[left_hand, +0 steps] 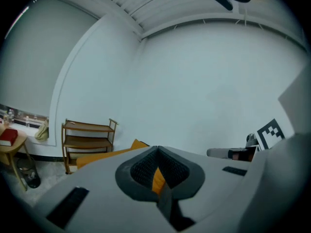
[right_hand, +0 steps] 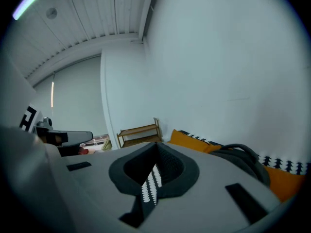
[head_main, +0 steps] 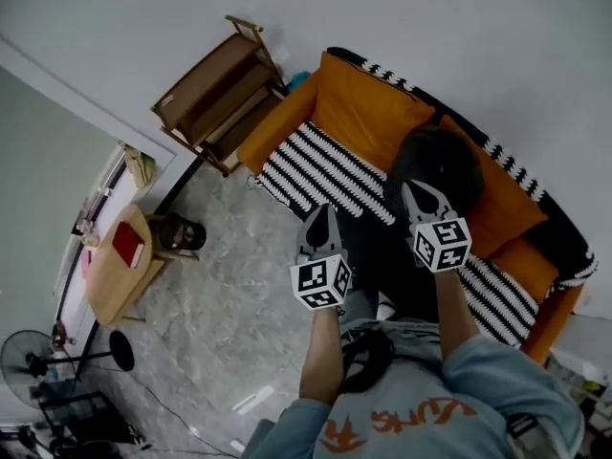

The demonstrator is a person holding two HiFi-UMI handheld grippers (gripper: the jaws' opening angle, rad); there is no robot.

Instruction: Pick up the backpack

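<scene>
A dark grey backpack (head_main: pixel 438 161) stands on the orange sofa (head_main: pixel 368 113), leaning against its back cushions; in the right gripper view the backpack (right_hand: pixel 243 155) shows at the right behind the jaws. My right gripper (head_main: pixel 423 195) is shut and empty, held in the air just in front of the backpack's lower part. My left gripper (head_main: pixel 319 220) is shut and empty too, over the sofa's striped seat cover (head_main: pixel 320 172), to the left of the backpack. In each gripper view the jaws meet at the tips, left gripper (left_hand: pixel 158 149) and right gripper (right_hand: pixel 156 144), with nothing between them.
A wooden shelf cart (head_main: pixel 218 92) stands left of the sofa by the wall. A round wooden side table (head_main: pixel 117 266) with a red book (head_main: pixel 128 244), a small bin (head_main: pixel 178 232) and a floor fan (head_main: pixel 43 360) are at the left on the marbled floor.
</scene>
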